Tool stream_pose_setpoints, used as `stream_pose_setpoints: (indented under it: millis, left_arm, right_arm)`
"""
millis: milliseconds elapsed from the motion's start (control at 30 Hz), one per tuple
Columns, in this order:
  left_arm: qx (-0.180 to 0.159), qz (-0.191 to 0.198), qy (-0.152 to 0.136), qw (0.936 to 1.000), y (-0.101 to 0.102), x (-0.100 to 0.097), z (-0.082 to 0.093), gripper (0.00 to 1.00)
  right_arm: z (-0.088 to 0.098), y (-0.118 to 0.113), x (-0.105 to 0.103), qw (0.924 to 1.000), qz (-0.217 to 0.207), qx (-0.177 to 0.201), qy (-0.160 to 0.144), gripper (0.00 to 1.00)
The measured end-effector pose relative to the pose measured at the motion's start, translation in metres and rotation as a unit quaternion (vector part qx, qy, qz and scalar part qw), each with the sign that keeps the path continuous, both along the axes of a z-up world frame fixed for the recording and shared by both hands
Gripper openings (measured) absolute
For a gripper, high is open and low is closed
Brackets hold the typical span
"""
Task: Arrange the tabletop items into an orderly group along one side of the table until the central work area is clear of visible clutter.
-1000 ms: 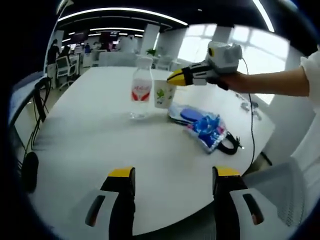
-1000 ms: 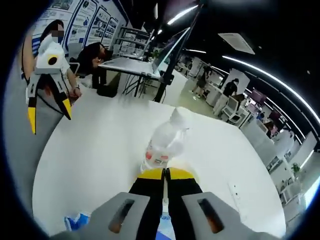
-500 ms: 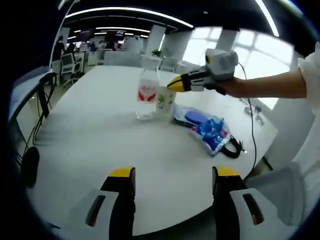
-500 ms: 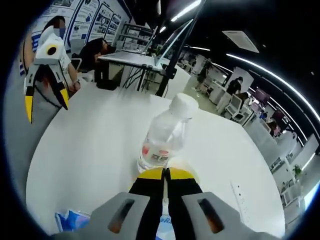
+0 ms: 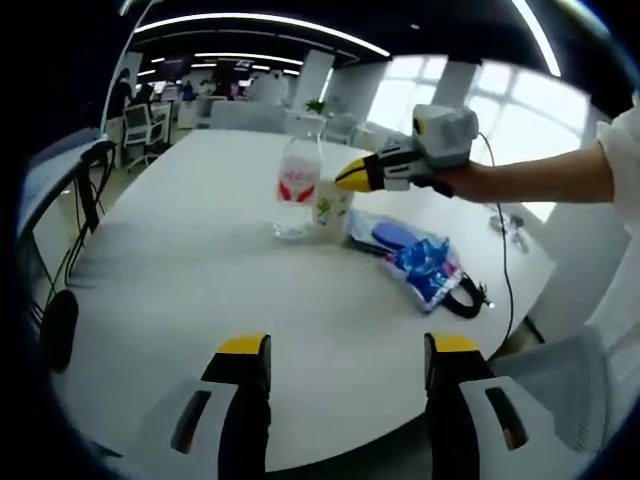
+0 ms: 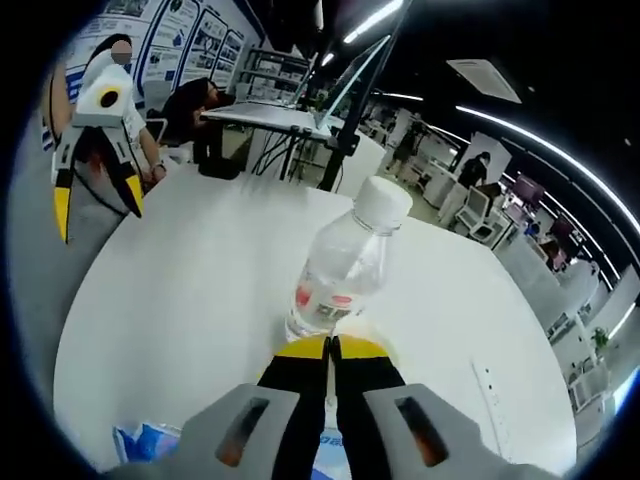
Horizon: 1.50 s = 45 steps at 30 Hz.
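My right gripper [image 5: 345,178], jaws pressed together on the paper cup [image 5: 330,201] rim, sits at table [image 5: 180,270] centre beside the water bottle [image 5: 297,187]. Left gripper [image 5: 343,350] jaws wide, empty. I'd carry the cup level toward the blue packet [image 5: 415,255] at 4 o'clock, clear of the bottle.

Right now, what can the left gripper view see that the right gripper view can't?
The left gripper view alone shows the paper cup's leafy side, a black cable at the table's edge, and the hand holding the right gripper, whose jaws are pressed together over the cup. The right gripper view alone shows desks with a seated person and the left gripper, jaws spread, hanging off to the side. Both share the water bottle, the blue packet and the white table.
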<state>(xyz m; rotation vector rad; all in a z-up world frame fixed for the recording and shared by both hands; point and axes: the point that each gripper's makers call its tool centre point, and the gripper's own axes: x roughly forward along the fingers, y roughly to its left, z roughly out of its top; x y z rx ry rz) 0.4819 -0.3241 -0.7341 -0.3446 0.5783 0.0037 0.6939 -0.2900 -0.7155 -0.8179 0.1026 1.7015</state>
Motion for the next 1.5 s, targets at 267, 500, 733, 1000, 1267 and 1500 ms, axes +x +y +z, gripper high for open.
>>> stream_pose_setpoints:
  millis: [267,500,733,1000,1267,1500]
  left_arm:
    - [-0.003,0.004,-0.001,1.0,0.003,0.0,-0.001,0.58]
    - [-0.01,0.007,-0.001,0.9999,0.004,0.0,-0.002,0.58]
    - [-0.012,0.011,-0.003,0.9999,0.007,0.0,-0.001,0.58]
    - [-0.014,0.011,-0.003,0.9998,0.005,0.0,-0.001,0.58]
    - [-0.02,0.016,-0.001,0.9997,0.007,-0.001,-0.003,0.59]
    - [-0.026,0.017,-0.005,0.9995,0.005,0.001,0.0,0.59]
  right_arm:
    - [-0.006,-0.003,-0.004,1.0,-0.001,-0.006,0.007,0.0]
    - [-0.007,-0.003,-0.006,0.9995,-0.009,-0.009,0.029,0.0]
    - [-0.014,-0.008,-0.01,0.9987,-0.01,-0.02,0.045,0.0]
    - [-0.015,-0.008,-0.007,0.9974,-0.027,-0.019,0.065,0.0]
    - [-0.017,-0.006,-0.008,0.9939,-0.048,-0.015,0.098,0.04]
    - [-0.013,-0.007,-0.007,0.9913,-0.068,-0.005,0.112,0.15]
